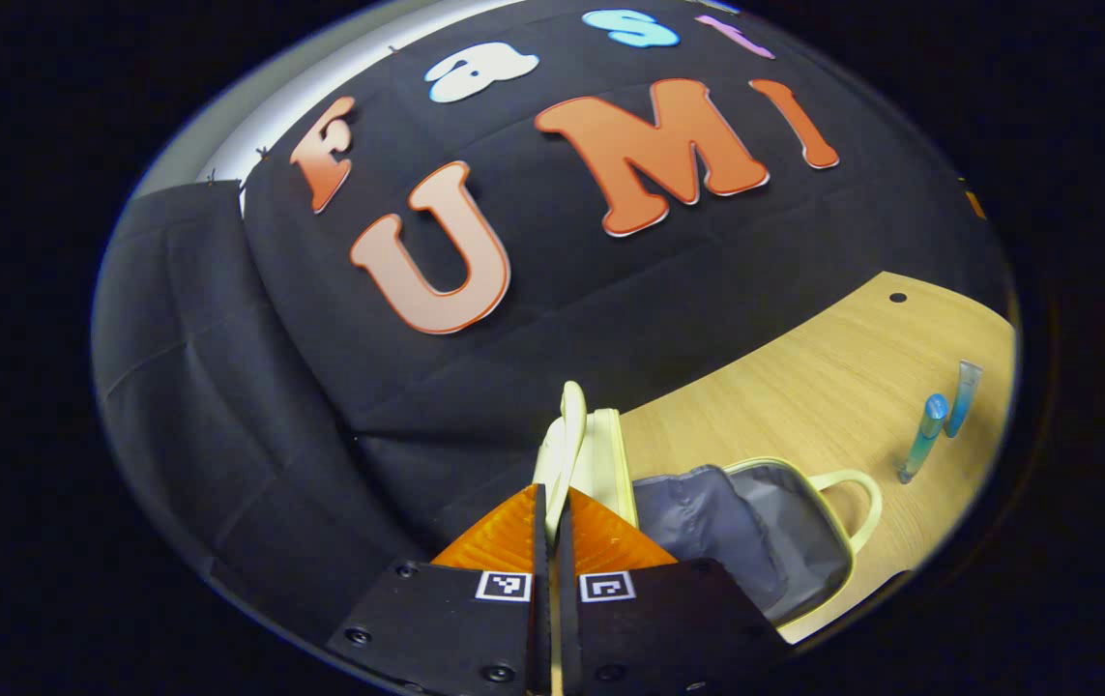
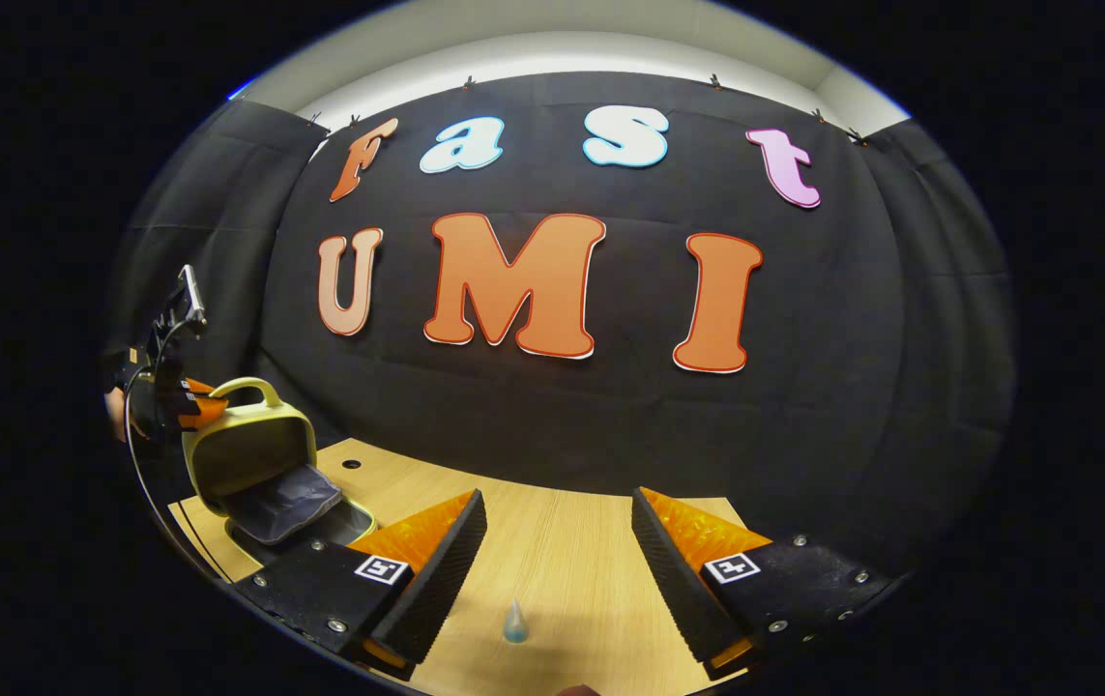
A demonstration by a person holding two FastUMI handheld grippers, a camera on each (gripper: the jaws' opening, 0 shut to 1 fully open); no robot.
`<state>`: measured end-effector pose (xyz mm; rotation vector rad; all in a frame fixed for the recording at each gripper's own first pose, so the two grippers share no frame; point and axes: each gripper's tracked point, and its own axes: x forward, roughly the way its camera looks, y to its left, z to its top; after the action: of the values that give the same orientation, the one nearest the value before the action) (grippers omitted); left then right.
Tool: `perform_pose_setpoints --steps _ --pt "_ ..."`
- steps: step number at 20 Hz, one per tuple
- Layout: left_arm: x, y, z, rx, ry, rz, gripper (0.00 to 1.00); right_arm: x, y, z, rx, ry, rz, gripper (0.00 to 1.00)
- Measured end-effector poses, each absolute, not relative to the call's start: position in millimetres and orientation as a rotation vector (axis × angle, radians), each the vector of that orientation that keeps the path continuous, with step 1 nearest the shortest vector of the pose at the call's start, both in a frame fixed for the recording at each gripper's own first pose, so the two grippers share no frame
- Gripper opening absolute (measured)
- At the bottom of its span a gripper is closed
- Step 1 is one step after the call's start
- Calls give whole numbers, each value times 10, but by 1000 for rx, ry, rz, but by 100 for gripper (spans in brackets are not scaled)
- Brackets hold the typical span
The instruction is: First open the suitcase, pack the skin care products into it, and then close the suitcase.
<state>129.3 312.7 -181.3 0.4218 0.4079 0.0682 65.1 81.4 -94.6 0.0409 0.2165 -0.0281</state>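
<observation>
— Look at the left gripper (image 1: 552, 522): its two tongs are pressed together on the edge of the suitcase lid (image 1: 573, 447), holding it up on end.

— That's why the lid stands upright, then. Let go and I'd guess it flops back over the opening.

— Likely. From the right gripper view you can see the suitcase (image 2: 247, 454) at the far left of the wooden table (image 2: 562, 551), lid raised, the grey lining (image 2: 286, 505) spilling out of the open base. The left gripper (image 2: 187, 403) sits up by the lid's rim, just beside the handle.

— So the opening's done. And the skin care?

— Two blue tubes (image 1: 939, 425) lie on the table, well apart from the case, touching or almost touching each other. None packed yet.

— And the right gripper (image 2: 557, 541)?

— Tongs spread wide, nothing between them, hovering low over the table. A small pale-blue tip (image 2: 514, 621) pokes up just below the gap; probably one of those tubes, though I can't tell for sure.

— Lined up for a pick, I'd say, with the other hand keeping the case open.
</observation>
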Motion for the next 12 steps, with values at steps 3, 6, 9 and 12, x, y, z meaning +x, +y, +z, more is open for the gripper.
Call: perform_pose_setpoints --steps 3,6,9,12 --pt "1407 3762 -1950 364 432 100 4 749 1095 -959 58 232 -48 96" --pt "1466 4279 -2220 329 458 112 4 819 1339 -952 54 248 -65 95" --pt "1502 4817 -2596 345 523 136 4 863 1553 -937 70 260 -81 95" --pt "1502 5226 -3046 318 589 161 4 924 1729 -979 75 287 -86 95"
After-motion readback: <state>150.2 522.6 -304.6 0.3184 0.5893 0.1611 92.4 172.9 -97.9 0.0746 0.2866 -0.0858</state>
